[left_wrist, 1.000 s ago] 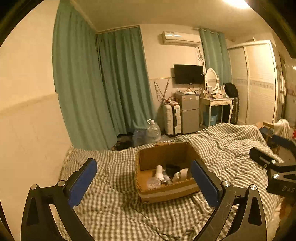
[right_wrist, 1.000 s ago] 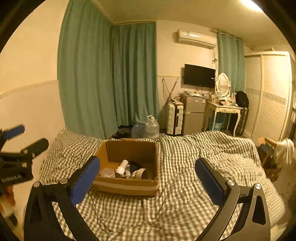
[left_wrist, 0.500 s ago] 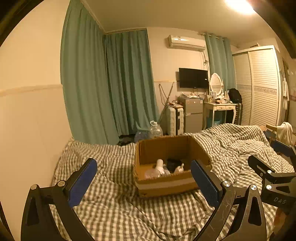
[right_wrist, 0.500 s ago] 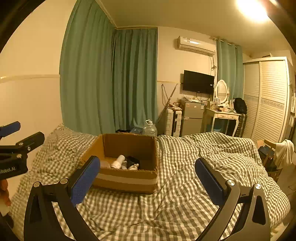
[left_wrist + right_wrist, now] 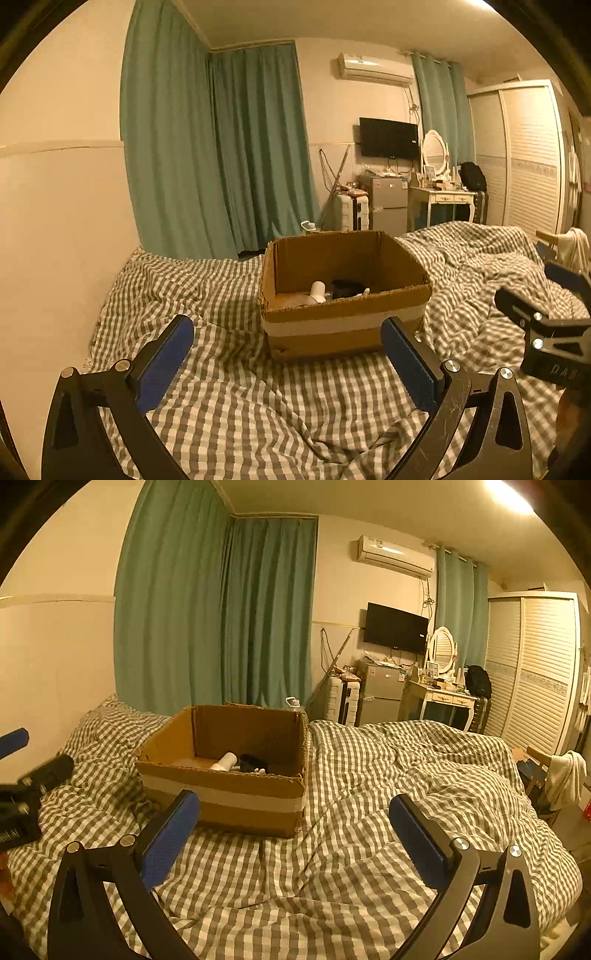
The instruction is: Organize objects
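Both claws lowered, wide, empty; box (image 5: 343, 325) nearer; white towel (image 5: 565, 775) clearest in right view.

Bedroom, warm yellow light from a ceiling lamp (image 5: 508, 496). My view runs over a bed (image 5: 369, 775) with rumpled grey-and-white checked bedding. Cream walls (image 5: 62, 206); teal curtains (image 5: 218, 147) fill the far left corner, another teal pair (image 5: 443, 107) hangs right of the wall air conditioner (image 5: 375, 68). A black TV (image 5: 388, 137) is mounted below it. Along the far wall: white suitcase (image 5: 349, 212), small silver fridge (image 5: 388, 202), white dressing table (image 5: 445, 201) with oval mirror (image 5: 434, 152). Louvred white wardrobe (image 5: 535, 668) stands at right, with a black bag (image 5: 478, 681) beside it.
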